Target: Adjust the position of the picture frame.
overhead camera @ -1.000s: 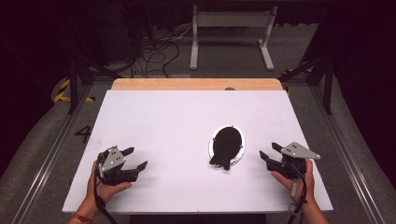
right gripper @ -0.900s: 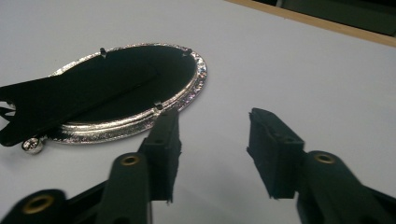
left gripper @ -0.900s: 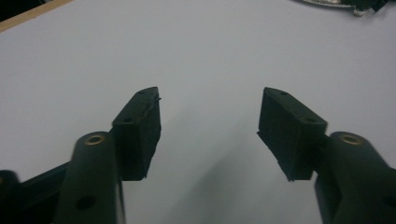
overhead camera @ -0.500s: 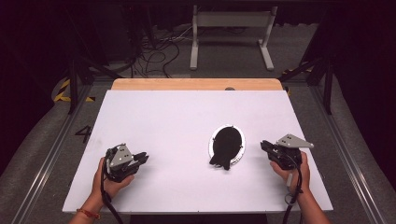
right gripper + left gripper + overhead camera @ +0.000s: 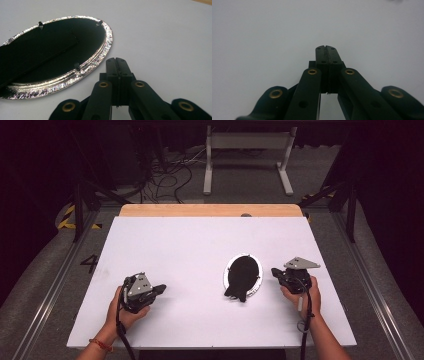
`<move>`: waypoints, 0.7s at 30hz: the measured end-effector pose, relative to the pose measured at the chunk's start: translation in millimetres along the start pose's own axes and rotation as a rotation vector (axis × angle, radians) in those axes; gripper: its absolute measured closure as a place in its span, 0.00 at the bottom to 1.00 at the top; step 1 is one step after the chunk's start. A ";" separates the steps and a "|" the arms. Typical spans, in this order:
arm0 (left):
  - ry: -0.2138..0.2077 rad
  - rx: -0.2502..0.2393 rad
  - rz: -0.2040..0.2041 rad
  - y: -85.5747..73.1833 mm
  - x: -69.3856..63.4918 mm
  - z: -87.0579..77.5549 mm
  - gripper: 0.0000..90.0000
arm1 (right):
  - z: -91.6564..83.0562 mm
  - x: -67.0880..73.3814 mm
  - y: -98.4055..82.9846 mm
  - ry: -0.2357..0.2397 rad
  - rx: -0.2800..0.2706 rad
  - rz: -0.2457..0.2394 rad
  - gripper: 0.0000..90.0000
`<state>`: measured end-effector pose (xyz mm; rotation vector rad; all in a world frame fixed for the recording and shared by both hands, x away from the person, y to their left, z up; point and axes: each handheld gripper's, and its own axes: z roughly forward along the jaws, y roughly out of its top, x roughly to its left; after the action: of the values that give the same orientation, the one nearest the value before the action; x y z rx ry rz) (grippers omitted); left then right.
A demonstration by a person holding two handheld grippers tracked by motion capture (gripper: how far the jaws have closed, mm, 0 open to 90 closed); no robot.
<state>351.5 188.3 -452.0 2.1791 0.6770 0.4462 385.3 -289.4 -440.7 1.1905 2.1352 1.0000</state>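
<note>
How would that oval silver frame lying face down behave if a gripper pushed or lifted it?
The oval frame looks rigid, so it would probably slide flat across the smooth white table rather than bend. Its thin rim lies low, likely hard to get under. The black back stand might swing loose.

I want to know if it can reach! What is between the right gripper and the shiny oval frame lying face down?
Nothing: the right gripper view shows bare white table between the right gripper and the silver-rimmed oval frame.
</note>
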 end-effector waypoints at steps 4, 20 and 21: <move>-0.011 0.000 0.009 6.0 -1.2 6.7 1.00 | 7.6 2.4 4.8 -0.004 0.017 0.012 1.00; -0.057 0.022 0.051 26.4 -7.1 34.4 1.00 | 34.2 11.5 8.7 0.012 0.079 0.003 1.00; -0.058 0.022 0.053 27.8 -7.2 35.5 1.00 | 34.4 11.6 8.8 0.010 0.079 0.004 1.00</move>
<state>372.9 148.0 -453.2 2.2266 0.5965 0.4028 408.4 -263.9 -455.4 1.2293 2.1998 0.9330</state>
